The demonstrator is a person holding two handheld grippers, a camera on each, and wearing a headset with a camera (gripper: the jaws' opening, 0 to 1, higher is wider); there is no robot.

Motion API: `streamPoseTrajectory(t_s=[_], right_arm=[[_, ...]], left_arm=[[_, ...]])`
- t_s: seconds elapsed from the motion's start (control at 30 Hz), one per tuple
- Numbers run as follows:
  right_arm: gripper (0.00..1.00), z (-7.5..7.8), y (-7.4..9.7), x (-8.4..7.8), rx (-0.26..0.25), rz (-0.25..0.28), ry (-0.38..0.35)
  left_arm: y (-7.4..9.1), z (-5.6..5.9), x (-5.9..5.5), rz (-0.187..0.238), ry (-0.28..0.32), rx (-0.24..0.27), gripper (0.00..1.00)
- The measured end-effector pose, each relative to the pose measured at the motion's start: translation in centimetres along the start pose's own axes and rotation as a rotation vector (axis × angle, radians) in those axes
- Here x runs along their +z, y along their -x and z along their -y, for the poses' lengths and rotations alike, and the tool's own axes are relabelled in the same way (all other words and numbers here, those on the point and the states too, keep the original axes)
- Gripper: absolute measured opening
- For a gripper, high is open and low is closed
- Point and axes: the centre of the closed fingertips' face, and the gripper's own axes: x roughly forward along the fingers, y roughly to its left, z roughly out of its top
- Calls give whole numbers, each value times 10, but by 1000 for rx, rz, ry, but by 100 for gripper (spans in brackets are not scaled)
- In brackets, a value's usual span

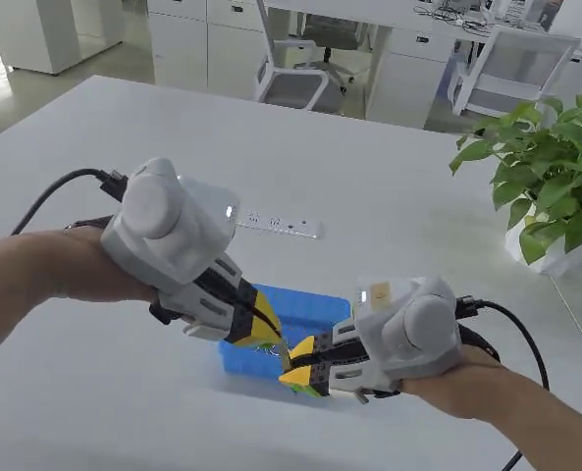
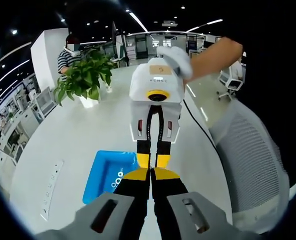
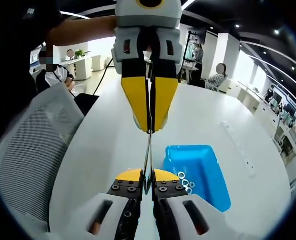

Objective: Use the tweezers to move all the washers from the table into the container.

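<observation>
The tweezers (image 3: 148, 155) are thin silver metal and run straight between the closed jaws of the left gripper (image 3: 148, 129) and the right gripper (image 3: 147, 184); both seem to clamp them. The container (image 3: 200, 167), a shallow blue rectangular tray, stands on the white table (image 3: 103, 150) just beside them. A few small silver washers (image 3: 185, 182) lie flat and close together in one corner of it.

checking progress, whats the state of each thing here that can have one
left gripper, shut on one end of the tweezers
right gripper, shut on the other end
tweezers, held between both grippers
container, open-topped, holding washers
washers, a few lying inside the container
</observation>
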Motion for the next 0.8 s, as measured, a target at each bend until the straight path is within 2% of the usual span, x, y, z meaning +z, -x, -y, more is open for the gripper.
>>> streamPoseTrajectory(t_s=[0.03,0.1,0.33,0.57,0.8], right_arm=[[6,3,2,-4,-15,-24,11],[6,-4,0,-3,0,-9,6],[6,-15,-11,-14,25,-54,22],[6,-22,-23,-30,40,-126,62],[6,-29,-34,-42,59,-172,85]], left_arm=[[0,2,-4,-15,4,-7,5],[-1,4,-9,-15,8,-5,5],[-9,12,-25,-23,37,-5,5],[-19,20,-55,-64,60,20,5],[-28,25,-79,-78,101,39,5]])
